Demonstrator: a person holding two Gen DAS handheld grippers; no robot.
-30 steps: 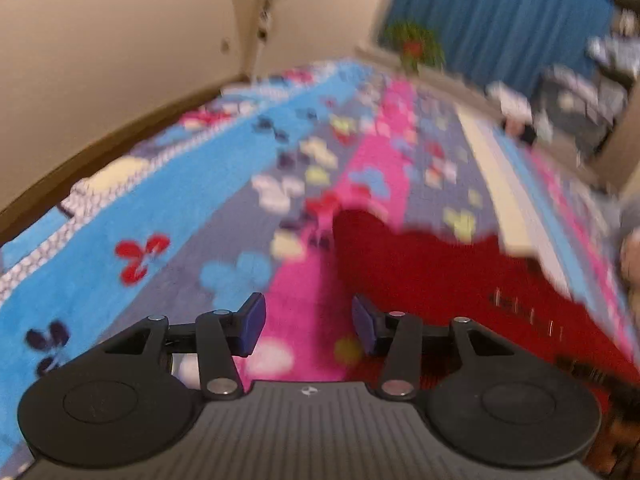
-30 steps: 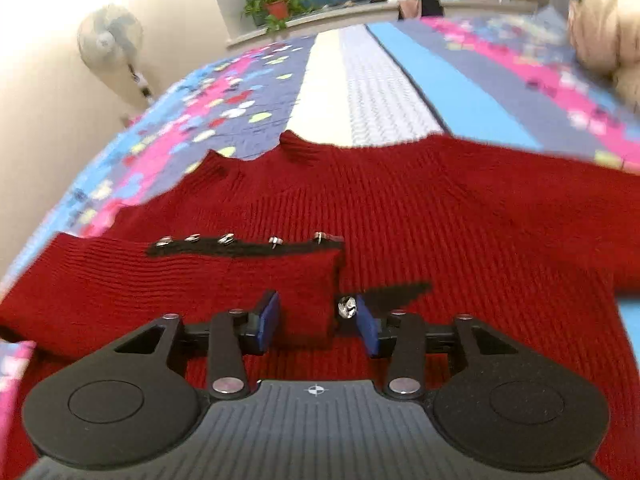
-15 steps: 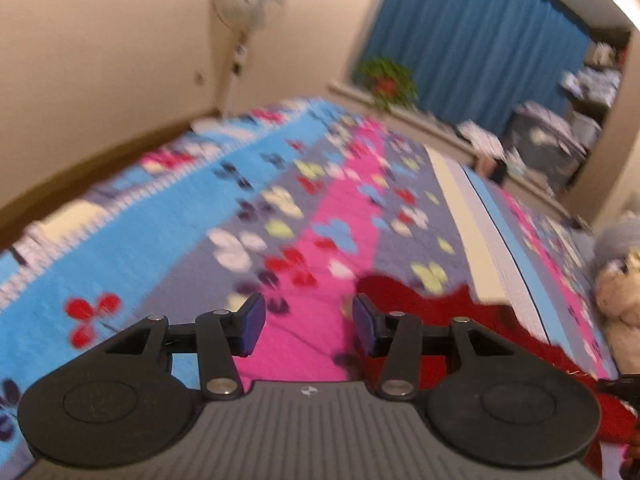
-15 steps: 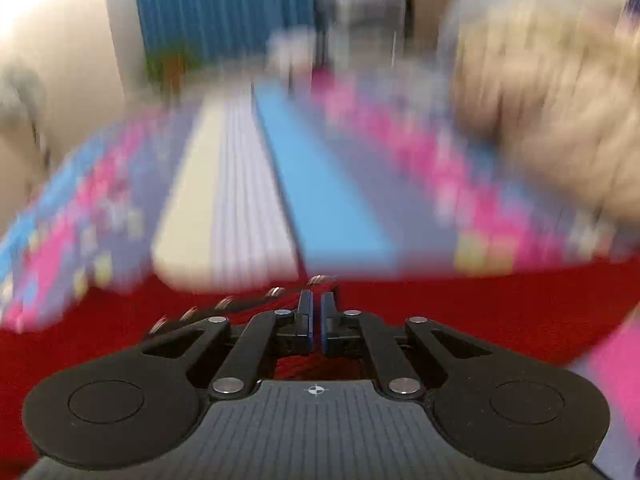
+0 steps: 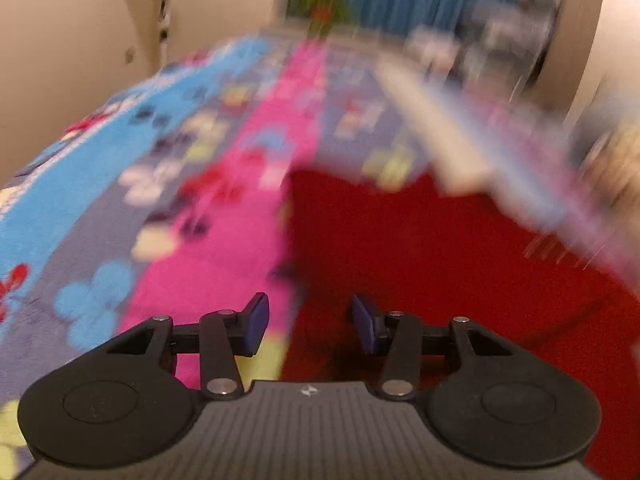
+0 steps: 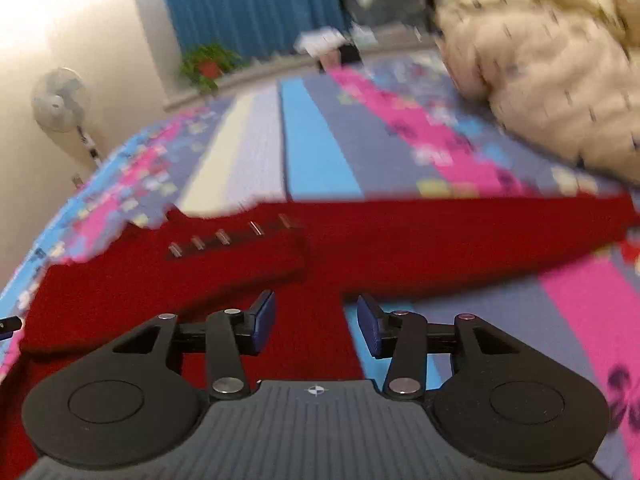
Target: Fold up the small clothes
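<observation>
Bright patchwork blanket (image 6: 320,160) covering the bed, blue curtain (image 6: 248,4) and a fan (image 6: 60,98) at the back, a cream plush toy (image 6: 540,72) lying off to the right. Spread flat across the blanket is the red sweater (image 6: 400,236), one sleeve already lying folded over the body with its row of metal buttons (image 6: 224,236) showing; the other sleeve is stretching out to the right.

Left gripper (image 5: 308,322) is hanging just over the sweater's left edge, jaws spread wide, nothing between them, the view smeared with motion. Right gripper (image 6: 316,320) is hovering low over the body near its right edge, jaws equally wide, holding nothing; whether the pads are brushing the knit, I cannot tell.

Looks like the next fold is being lined up. To do it well, I'd say each gripper should be pinching one matching edge, taking a full bite of the thick knit, lifting both sides evenly and laying them straight so the folded sleeve is not dragging loose.
</observation>
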